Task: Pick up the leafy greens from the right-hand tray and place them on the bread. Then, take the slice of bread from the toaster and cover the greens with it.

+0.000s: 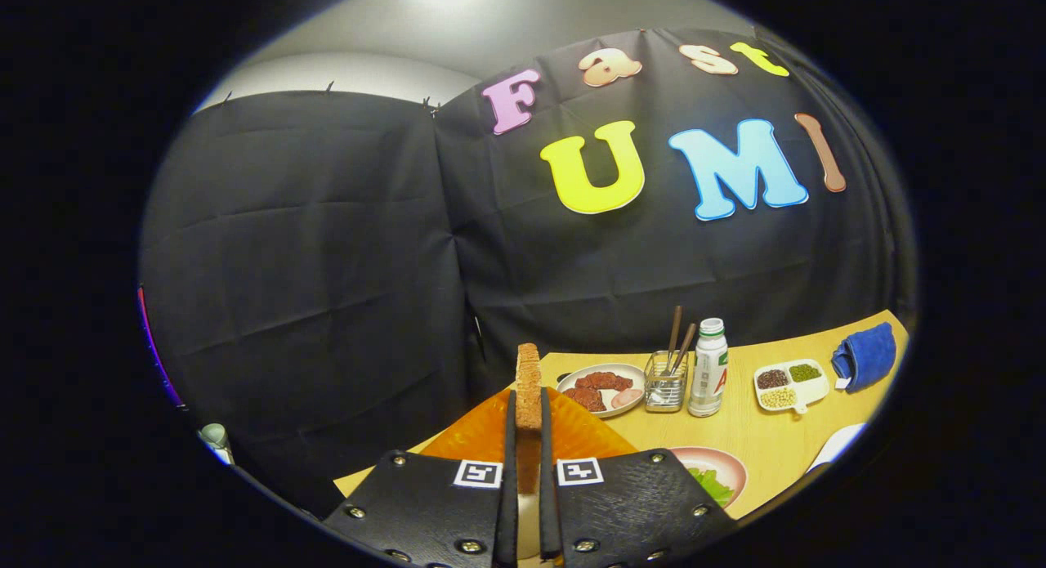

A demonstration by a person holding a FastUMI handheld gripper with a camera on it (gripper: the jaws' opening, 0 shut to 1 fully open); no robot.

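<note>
A slice of bread [529, 384] stands upright, edge-on, pinched between my two fingers, with its top sticking out above the fingertips. My gripper [528, 409] is shut on it and holds it above an orange plate [478, 433]. Leafy greens [712, 485] lie on a pinkish plate [730, 462] just right of my right finger, low and partly hidden by the gripper body.
On the wooden table [760, 437] beyond the fingers stand a plate of red meat pieces [602, 386], a clear holder with chopsticks [666, 382], a white bottle [708, 368], a divided dish of beans [787, 385] and a blue cloth [866, 355].
</note>
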